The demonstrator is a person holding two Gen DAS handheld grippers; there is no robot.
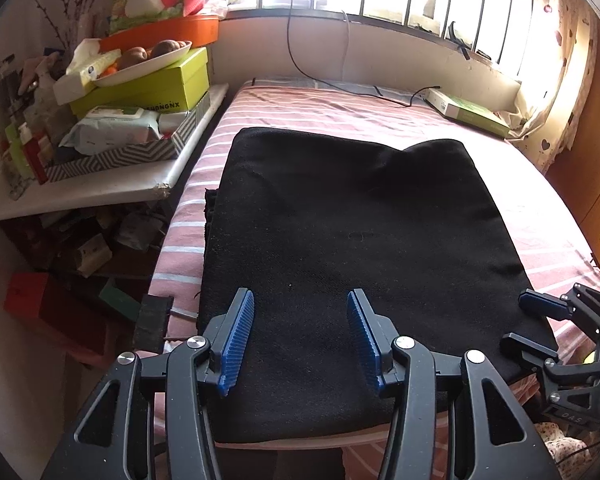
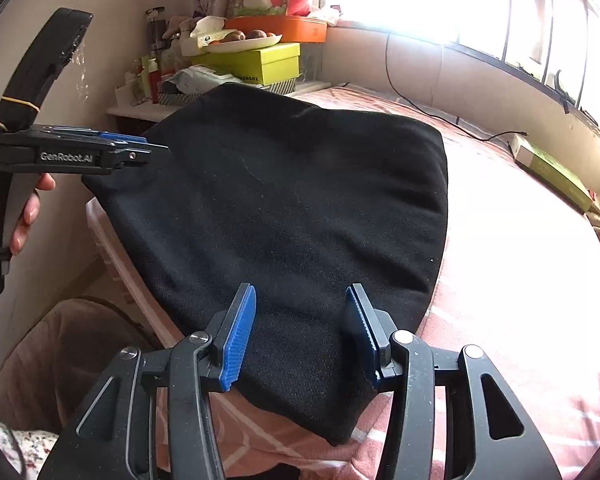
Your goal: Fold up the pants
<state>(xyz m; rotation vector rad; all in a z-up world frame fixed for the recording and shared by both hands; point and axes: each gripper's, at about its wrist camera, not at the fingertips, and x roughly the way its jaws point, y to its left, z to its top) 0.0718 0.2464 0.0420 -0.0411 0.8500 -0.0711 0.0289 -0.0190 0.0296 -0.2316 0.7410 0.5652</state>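
Observation:
The black pants (image 1: 360, 220) lie folded into a flat rectangle on the pink striped bed (image 1: 300, 108). My left gripper (image 1: 300, 300) hovers over their near edge, open, with nothing between its blue pads (image 1: 236, 340). In the right wrist view the pants (image 2: 280, 200) fill the middle, and my right gripper (image 2: 300, 292) stands open above their near right corner, holding nothing. The left gripper (image 2: 156, 152) shows there from the side, held by a hand (image 2: 24, 212) over the pants' left edge. The right gripper (image 1: 516, 320) appears at the pants' right edge in the left wrist view.
A white shelf (image 1: 100, 188) beside the bed on the left is crowded with boxes, a bowl of fruit (image 1: 148, 60) and bottles. A green box (image 1: 468, 110) and a black cable (image 1: 380, 96) lie at the bed's far end under the barred window. Bare sheet lies right of the pants.

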